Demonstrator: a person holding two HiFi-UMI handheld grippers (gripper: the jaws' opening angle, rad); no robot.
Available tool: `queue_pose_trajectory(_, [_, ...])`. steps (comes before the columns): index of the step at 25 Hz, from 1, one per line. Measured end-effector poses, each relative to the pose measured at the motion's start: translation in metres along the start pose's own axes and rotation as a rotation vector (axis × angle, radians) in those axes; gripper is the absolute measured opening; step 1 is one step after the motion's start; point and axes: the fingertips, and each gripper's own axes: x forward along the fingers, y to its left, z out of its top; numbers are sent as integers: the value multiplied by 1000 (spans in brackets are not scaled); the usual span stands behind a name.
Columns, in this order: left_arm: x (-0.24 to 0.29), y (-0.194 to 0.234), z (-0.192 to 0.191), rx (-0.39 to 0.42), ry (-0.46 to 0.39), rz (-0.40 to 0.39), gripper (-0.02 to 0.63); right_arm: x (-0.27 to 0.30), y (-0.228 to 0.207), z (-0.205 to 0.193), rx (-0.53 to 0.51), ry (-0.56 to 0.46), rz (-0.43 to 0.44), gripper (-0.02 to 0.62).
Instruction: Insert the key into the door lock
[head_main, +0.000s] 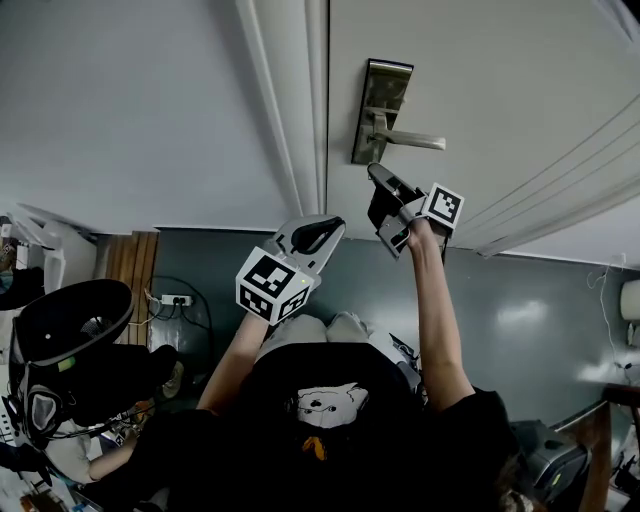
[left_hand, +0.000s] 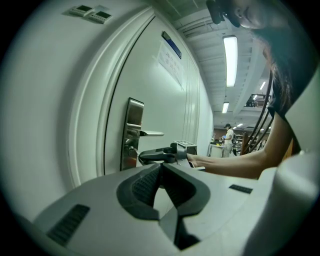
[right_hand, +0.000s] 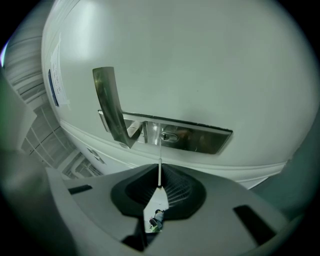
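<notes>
At the white door, the right hand-held gripper pinches a thin key, its blade pointing at the keyhole in the steel lock plate beside the lever handle. Whether the tip touches cannot be told. The left hand-held gripper hangs nearby, jaws pressed together on nothing.

My grey two-jaw right gripper is raised high on an outstretched bare forearm, its jaws pinched on a thin silver key. My grey left gripper sits lower, arm bent, jaws pressed together, holding nothing.
</notes>
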Motion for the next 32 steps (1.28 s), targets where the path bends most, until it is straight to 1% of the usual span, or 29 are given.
queue_pose_trajectory(3, [3,2,-1,-3,-5,1,21,5,1,6,3,-8,8,20])
queue_pose_trajectory(6, [1,3,1,-5,-11,4,21,6,-2,9,37,-16,3,20])
queue_pose_trajectory(8, [0,3,3,-7,-16,7,21,6,-7,8,60,-10,-5,20])
queue_pose_trajectory(11, [0,7,5,-10,-21,16,21,8,-12,6,62,6,-19,20])
queue_pose_trajectory(14, [-1,8,3,-14,-20,23,21,10,-10,6,73,7,-10,20])
queue_pose_trajectory(19, [-7,8,0,-20,-14,33,21,12,-10,9,128,4,8,20])
queue_pose_trajectory(24, [-10,12,1,-22,-11,41,21,14,-6,9,141,21,26,20])
queue_pose_trajectory(28, [-8,13,1,-24,-7,41,21,12,-5,11,190,19,56,20])
queue_pose_trajectory(32, [-7,14,1,-27,-3,39,21,14,-3,15,275,-6,72,21])
